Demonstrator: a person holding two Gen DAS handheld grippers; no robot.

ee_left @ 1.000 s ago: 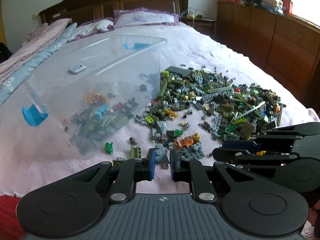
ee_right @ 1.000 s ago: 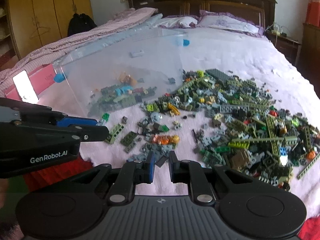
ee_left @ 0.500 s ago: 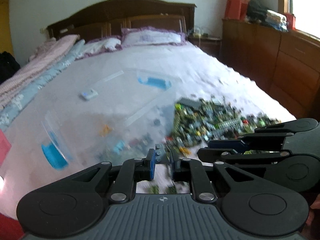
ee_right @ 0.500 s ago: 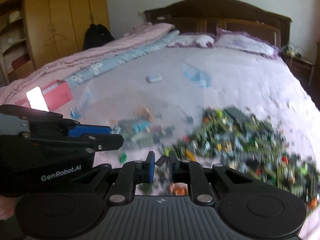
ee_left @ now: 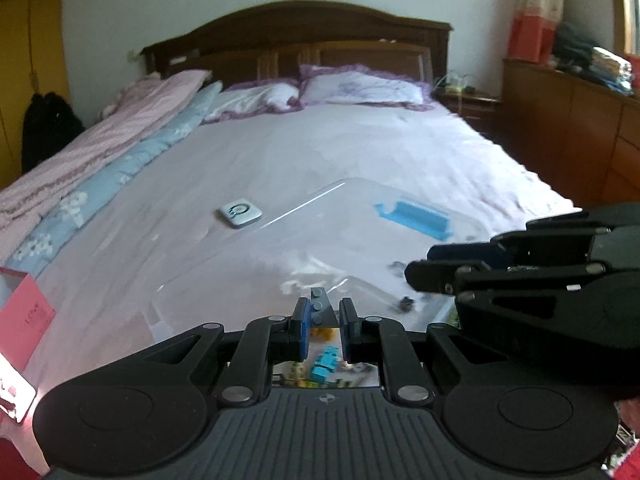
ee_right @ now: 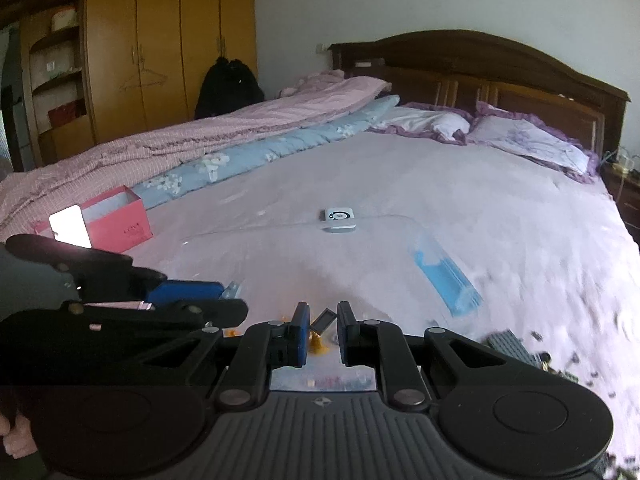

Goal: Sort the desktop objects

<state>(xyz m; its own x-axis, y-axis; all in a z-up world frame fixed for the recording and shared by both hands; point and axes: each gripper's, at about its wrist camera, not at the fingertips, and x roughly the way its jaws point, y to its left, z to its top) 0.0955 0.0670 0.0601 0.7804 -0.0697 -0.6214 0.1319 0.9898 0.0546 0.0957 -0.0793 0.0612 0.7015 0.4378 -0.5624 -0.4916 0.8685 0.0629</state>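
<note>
My left gripper (ee_left: 323, 314) is shut on a grey studded brick plate (ee_left: 321, 306) and holds it over the clear plastic bin (ee_left: 360, 208) with blue latches. Coloured bricks (ee_left: 325, 362) lie in the bin below. My right gripper (ee_right: 322, 324) is shut on a small dark flat brick (ee_right: 323, 321), also above the bin (ee_right: 384, 240). Each gripper shows in the other's view, the right one (ee_left: 416, 274) and the left one (ee_right: 236, 312), close side by side. The edge of the brick pile (ee_right: 516, 346) lies at the right.
A small white device (ee_left: 240, 214) lies on the bed sheet beyond the bin. A pink box (ee_right: 116, 222) stands at the left. Folded quilts (ee_right: 200, 140) run along the left side; pillows (ee_left: 360, 90) and the headboard are at the back. Wooden drawers (ee_left: 580, 128) line the right.
Both grippers have lifted from the brick pile and moved left over the bin, each carrying its brick. The pile has dropped out of the left wrist view.
</note>
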